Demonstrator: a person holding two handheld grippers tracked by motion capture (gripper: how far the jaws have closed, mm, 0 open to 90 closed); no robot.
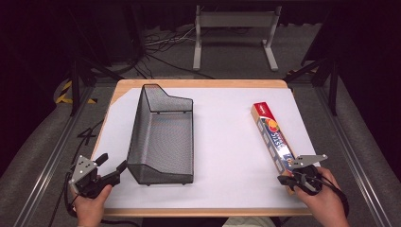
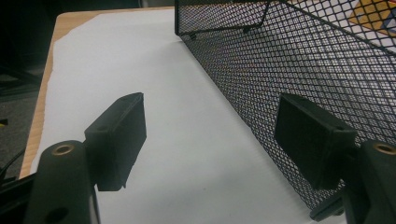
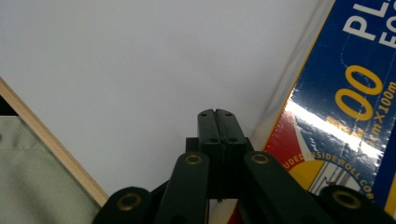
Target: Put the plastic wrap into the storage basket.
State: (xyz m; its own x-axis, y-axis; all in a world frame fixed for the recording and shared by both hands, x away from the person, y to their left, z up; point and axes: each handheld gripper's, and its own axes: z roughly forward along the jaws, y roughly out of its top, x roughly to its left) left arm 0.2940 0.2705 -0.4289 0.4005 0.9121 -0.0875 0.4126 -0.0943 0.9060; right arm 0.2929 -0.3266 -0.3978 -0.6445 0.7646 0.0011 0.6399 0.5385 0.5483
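Black wire mesh forms the basket (image 1: 163, 137) standing left of centre on a white sheet (image 1: 227, 142) covering the wooden counter (image 1: 198, 83), while a long blue and red box (image 1: 274, 137) lies well apart on the right. The left gripper (image 1: 112, 169), jaws wide apart, sits just beside the basket's near corner. The right gripper (image 1: 286, 180), jaws pressed together on nothing, rests against the box's near end.

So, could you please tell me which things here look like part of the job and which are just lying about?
Likely in the job:
- mesh basket, beside the open left gripper
- wrap box, beside the shut right gripper

Just about:
- white sheet
- floor cables
- metal stand
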